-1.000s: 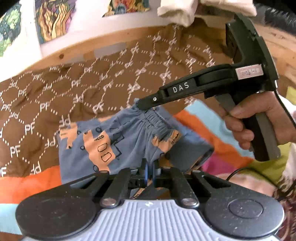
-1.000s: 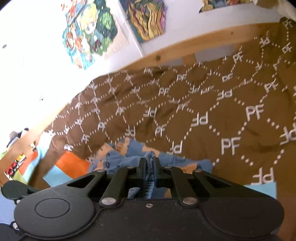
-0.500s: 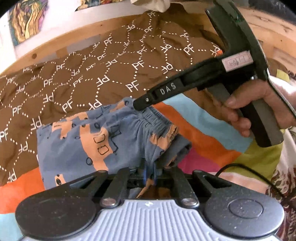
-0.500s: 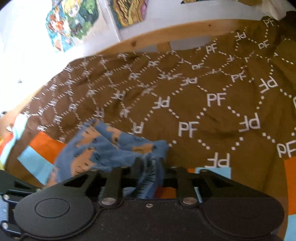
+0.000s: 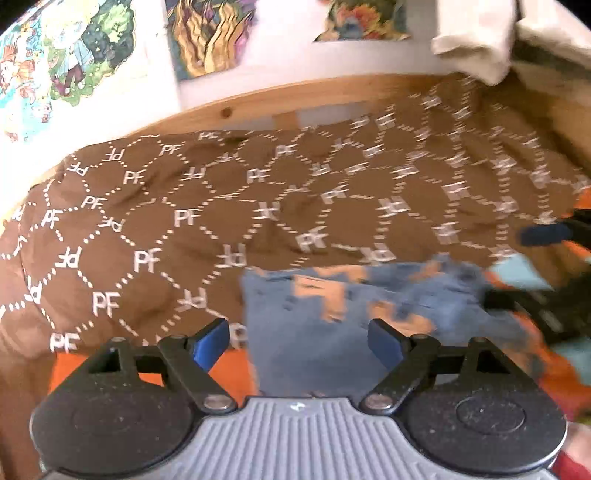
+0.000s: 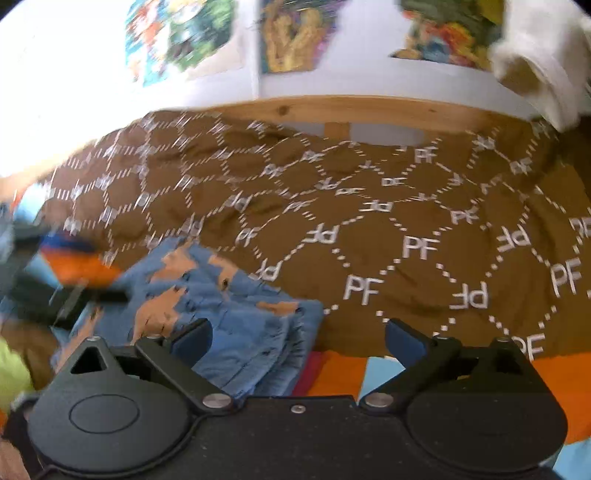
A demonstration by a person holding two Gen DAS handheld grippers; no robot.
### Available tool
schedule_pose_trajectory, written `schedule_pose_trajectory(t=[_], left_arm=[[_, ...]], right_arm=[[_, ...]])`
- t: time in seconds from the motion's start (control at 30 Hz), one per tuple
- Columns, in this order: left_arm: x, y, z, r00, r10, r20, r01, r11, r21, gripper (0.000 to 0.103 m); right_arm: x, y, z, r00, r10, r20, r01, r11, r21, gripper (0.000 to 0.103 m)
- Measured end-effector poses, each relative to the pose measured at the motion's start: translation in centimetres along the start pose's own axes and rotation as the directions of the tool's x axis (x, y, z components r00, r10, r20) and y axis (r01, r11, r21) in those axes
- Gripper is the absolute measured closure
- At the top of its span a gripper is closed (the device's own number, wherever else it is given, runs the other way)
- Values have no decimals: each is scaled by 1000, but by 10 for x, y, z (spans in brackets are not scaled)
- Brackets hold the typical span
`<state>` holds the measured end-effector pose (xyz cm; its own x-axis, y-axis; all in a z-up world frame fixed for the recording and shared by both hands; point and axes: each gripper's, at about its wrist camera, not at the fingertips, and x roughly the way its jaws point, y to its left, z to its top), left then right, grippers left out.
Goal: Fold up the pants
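Small blue pants with orange prints (image 5: 332, 317) lie folded on the bed, at the edge of the brown patterned blanket. My left gripper (image 5: 297, 341) is open and empty, its blue pads spread just above the pants' near edge. In the right wrist view the pants (image 6: 221, 306) lie at lower left, their gathered waistband nearest the camera. My right gripper (image 6: 298, 338) is open and empty, its left finger over the waistband. The right gripper shows blurred at the right edge of the left wrist view (image 5: 546, 236).
A brown blanket with white PF marks (image 5: 221, 221) covers the far half of the bed. A striped orange and light blue cover (image 6: 347, 373) lies under the pants. A wooden bed rail (image 6: 332, 107) and a wall with pictures (image 5: 207, 33) stand behind. Pale cloth (image 6: 539, 59) hangs at upper right.
Both grippers were shut on the pants one second and half a second ago. Now both have opened, let go and drawn back. The pants lie on the bed.
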<state>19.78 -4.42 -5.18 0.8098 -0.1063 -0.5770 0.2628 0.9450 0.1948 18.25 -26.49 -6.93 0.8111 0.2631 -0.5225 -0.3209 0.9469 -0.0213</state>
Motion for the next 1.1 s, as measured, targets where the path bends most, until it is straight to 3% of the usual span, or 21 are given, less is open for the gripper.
schedule_pose_trajectory(t=[0.07,0.17,0.23,0.37,0.43,0.57,0.67,0.77,0.87,1.1], left_arm=[[23,1,5,997,55,-45,-53,998,47,17],[49,0,2,993,81,-89,-72,992,101,18],[59,2,-1,991,91,-96,-81,991,107,18],[55,13,-4,991,78,-105,-73,996,50,17],[45,18,-2,994,78,-78,-74,996,42,17],[31,29,6,1000,15,-4,-15,1000,-19,11],[48,27,13,999,8,-38,-10,999,-44,10],[72,24,13,995,7,-97,-14,998,-65,10],[92,30,13,987,22,-159,-38,994,-98,4],[83,45,15,985,17,-169,-46,984,-172,2]], right_arm=[[5,13,-2,999,-18,-35,15,995,-97,2],[15,28,-11,992,-66,-109,35,963,-268,1],[17,27,-15,990,-60,-129,19,954,-300,1],[11,11,-10,988,0,-152,-35,973,-229,1],[1,1,-4,994,30,-109,-49,983,-179,1],[-8,-12,4,999,-35,27,36,999,-33,1],[5,-21,6,996,-63,57,59,996,60,1],[30,-22,3,996,-86,7,85,996,28,1],[49,-22,-5,989,-145,-37,145,989,6,1],[40,-26,-7,991,-131,-5,131,990,53,1]])
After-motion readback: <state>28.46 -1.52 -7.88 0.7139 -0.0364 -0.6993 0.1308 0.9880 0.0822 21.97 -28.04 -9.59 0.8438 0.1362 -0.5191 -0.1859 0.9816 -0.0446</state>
